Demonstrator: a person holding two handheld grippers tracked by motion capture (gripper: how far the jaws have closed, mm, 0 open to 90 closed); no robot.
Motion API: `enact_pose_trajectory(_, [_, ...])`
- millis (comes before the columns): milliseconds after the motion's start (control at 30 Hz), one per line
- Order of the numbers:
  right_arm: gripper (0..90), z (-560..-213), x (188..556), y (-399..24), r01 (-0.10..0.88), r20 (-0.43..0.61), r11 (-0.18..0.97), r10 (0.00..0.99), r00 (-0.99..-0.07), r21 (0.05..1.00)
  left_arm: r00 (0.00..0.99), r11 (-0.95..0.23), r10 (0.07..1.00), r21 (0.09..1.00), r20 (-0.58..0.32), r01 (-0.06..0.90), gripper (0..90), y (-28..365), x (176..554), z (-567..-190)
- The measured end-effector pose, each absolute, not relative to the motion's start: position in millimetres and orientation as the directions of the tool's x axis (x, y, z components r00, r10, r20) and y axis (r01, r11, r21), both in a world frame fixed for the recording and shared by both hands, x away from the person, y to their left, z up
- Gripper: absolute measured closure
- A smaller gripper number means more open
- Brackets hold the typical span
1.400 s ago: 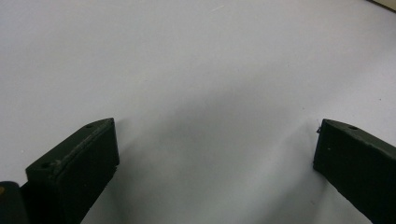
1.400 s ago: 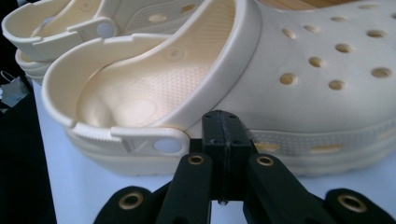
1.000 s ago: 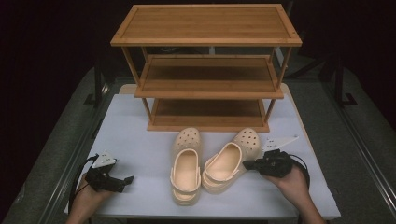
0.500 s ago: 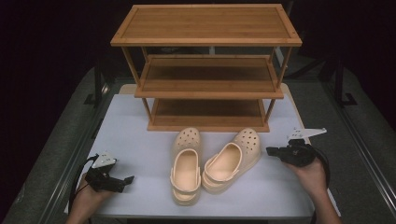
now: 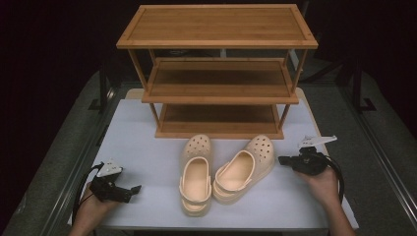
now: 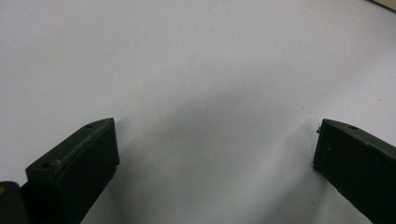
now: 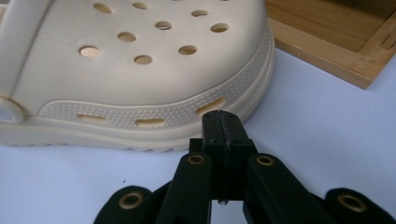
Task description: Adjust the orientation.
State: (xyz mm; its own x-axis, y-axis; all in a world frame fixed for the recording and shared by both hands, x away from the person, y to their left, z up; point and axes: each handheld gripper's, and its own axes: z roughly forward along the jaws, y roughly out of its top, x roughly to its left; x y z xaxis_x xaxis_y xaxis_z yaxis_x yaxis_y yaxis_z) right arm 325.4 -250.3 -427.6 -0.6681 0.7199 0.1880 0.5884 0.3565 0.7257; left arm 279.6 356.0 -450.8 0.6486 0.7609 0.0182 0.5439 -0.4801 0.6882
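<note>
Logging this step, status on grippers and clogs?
Left gripper open, on bare table. Right gripper shut, empty, tips beside the right clog. Left clog alongside. Nothing between clogs and shoe rack.

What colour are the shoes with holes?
Cream rubber clogs; clearest in the right gripper view.

Staged recording setup, lab-like: white surface lit alone, dark all around, black stands and metal rails at the sides. Props only: a bamboo rack and a pair of clogs.
</note>
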Motion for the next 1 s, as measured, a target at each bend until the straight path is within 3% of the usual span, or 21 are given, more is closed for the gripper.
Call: enact_pose_trajectory(1000, [89.8, -436, 372, -210, 0.581, 0.203, 0.387, 0.68, -0.705, 0.716, 0.648, -0.478, 0.761, 0.69, 0.018, 0.543, 0.0, 356, 280, -451])
